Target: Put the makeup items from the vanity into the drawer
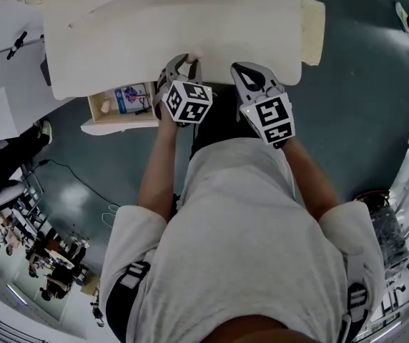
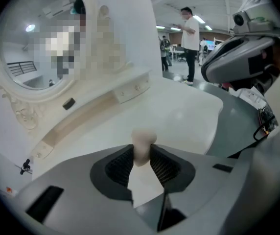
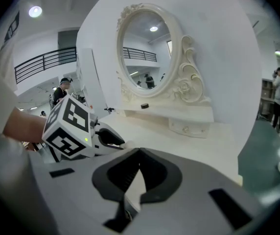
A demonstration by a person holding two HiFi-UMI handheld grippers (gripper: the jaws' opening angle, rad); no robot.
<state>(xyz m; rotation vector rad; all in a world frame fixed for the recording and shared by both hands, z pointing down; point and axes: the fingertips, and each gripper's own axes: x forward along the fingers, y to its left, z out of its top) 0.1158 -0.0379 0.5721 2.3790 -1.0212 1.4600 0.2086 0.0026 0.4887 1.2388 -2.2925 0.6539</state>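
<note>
white vanity top [image 1: 190,27]; left gripper [image 2: 141,147] clamps beige sponge [image 2: 143,137]; right gripper [image 3: 139,153] closed, empty

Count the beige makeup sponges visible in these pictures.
2. One sponge is gripped by the left gripper; another sponge lies in the open drawer beside a blue box. Others may be hidden.

Head view looks steeply down on the desk [image 1: 190,27]; both gripper views sit low over it, facing its mirror [image 3: 147,48].
</note>
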